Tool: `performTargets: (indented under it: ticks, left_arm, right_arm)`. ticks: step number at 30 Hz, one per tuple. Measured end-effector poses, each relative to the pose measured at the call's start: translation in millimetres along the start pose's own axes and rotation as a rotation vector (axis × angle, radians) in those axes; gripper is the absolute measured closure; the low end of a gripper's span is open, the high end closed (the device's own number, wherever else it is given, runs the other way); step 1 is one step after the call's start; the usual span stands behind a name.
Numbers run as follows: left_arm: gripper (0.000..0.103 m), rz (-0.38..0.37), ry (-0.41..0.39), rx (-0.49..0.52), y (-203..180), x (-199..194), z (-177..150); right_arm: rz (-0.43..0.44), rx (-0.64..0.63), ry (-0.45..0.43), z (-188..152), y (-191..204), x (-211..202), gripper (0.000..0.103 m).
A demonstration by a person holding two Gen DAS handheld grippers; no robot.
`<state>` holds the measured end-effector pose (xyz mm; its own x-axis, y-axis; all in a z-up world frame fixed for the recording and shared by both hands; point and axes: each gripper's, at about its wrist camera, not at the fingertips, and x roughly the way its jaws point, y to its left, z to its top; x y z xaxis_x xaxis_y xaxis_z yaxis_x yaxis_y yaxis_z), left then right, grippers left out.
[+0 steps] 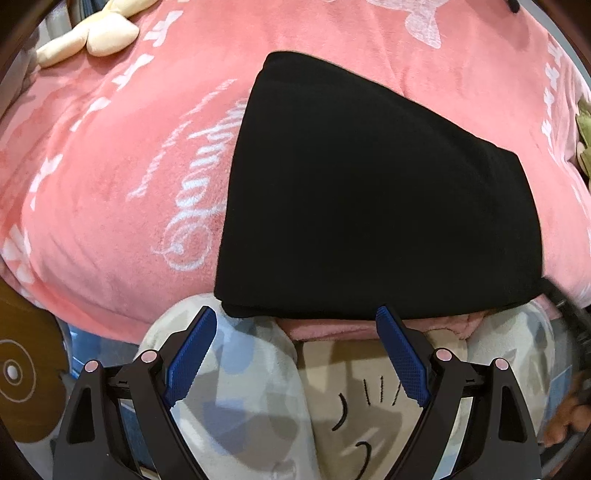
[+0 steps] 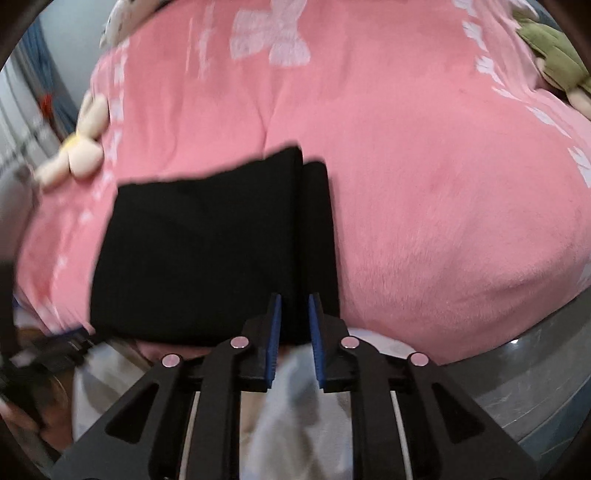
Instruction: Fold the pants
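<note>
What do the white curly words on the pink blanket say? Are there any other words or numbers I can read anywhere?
White curly writing on the pink blanket: cursive, upside down and partly under the black pants; too hard to read.
Blocky white marks along the blanket's border: look like a pattern, not readable words.
Black squiggly lines on the person's clothes: a drawing, not letters.
No numbers or brand names show.

pants (image 1: 376, 192) lie on blanket (image 1: 110, 166) (plush toy (image 1: 92, 37) behind, far-left).
</note>
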<state>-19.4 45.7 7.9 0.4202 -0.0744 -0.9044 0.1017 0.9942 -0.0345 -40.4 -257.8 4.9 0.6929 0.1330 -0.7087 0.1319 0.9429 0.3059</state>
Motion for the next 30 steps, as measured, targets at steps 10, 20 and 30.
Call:
performTargets:
  ticks: [10, 20, 30]
  left_arm:
    - [0.017, -0.001, 0.013, 0.01, -10.2, 6.4, 0.6]
    - [0.017, -0.032, -0.017, 0.015, -7.2, 3.5, 7.0]
    - [0.016, -0.377, -0.05, -0.318, 70.2, 27.6, 26.8]
  right_arm:
    - [0.113, -0.144, -0.082, 89.5, 48.7, 19.5, 0.087]
    - [-0.023, -0.129, -0.017, 101.5, 16.4, 63.9, 0.078]
    - [0.126, 0.116, 0.098, 19.5, -42.1, 37.0, 0.031]
